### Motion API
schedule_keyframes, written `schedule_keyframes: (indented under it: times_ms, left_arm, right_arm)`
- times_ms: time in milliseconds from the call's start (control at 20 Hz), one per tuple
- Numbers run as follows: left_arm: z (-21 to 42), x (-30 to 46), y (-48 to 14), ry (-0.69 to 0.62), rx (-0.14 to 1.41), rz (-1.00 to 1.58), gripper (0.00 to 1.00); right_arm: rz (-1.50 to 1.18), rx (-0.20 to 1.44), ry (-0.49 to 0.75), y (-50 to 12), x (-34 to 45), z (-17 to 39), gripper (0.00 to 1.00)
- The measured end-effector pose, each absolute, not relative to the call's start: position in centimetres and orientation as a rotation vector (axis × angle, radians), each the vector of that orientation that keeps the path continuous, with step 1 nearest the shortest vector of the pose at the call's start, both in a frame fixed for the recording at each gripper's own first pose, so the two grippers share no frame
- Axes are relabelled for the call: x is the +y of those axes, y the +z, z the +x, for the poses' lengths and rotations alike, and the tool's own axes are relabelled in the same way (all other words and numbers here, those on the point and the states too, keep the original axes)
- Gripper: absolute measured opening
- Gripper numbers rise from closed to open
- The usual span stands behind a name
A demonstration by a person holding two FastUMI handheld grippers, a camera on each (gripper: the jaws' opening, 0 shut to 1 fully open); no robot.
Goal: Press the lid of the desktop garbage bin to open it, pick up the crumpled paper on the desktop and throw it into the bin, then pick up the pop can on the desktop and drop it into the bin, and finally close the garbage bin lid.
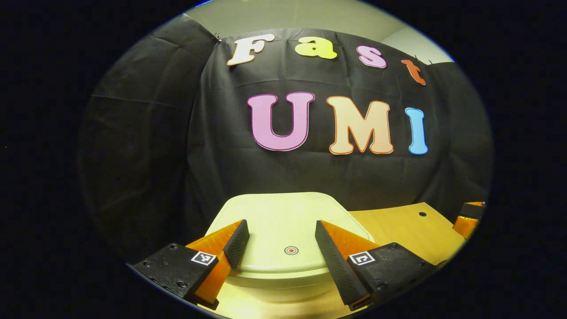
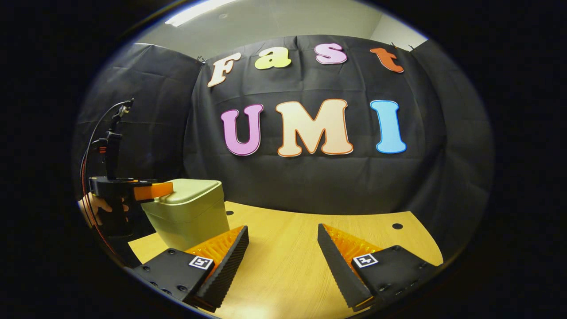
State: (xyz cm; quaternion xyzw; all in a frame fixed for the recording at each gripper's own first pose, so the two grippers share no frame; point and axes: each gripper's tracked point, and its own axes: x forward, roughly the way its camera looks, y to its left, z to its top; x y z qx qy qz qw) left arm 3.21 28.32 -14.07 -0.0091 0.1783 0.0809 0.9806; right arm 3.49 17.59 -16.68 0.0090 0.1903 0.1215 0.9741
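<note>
**Q:** Where is the bin, and why is the left claw held as it is?

**A:** In the left gripper view the bin [image 1: 283, 248] sits at 6 o'clock, its lid [image 1: 283, 217] down. The left claw [image 1: 282, 241] stands spread over the lid, one finger on each side of the small round button [image 1: 291, 250] near the lid's front edge. It holds nothing. The pose reads as a set-up for the press that opens the bin, so the task appears to be at its first step. In the right gripper view the same claw [image 2: 153, 190] lies at 9 o'clock on the lid's rim, held by a hand [image 2: 95, 206]; whether it touches the lid cannot be told.

**Q:** And the right claw?

**A:** The right claw [image 2: 283, 246] is spread wide and empty, over bare tabletop [image 2: 283, 266], apart from the bin. That seems a waiting pose, kept out of the lid's swing.

**Q:** What room is there to move?

**A:** The bin stands near the tabletop's left end, at 8 o'clock in the right gripper view. The black cloth wall hangs just behind it, so a lid hinged at the back may come close to the cloth. From 5 to 3 o'clock the tabletop lies open up to its far edge, marked by dark holes [image 2: 397, 226].

**Q:** The paper and the can?

**A:** Their place cannot be told from these views.
</note>
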Motion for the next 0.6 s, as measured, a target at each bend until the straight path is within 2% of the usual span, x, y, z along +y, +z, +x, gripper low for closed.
schedule_keyframes:
  times_ms: [150, 300, 600]
  left_arm:
    - [3.1, 27.8, -14.6, 0.110, 0.346, -0.003, 0.94]
    - [3.0, 27.8, -13.7, 0.119, 0.305, -0.013, 0.95]
    - [3.1, 25.5, -13.0, 0.066, 0.199, 0.015, 0.94]
  right_arm:
    - [0.047, 0.388, 0.249, -16.7, 18.9, 3.4, 0.98]
    - [0.049, 0.361, 0.254, -15.5, 20.0, 3.9, 0.98]
    - [0.019, 0.235, 0.171, -10.8, 17.5, 5.5, 0.98]
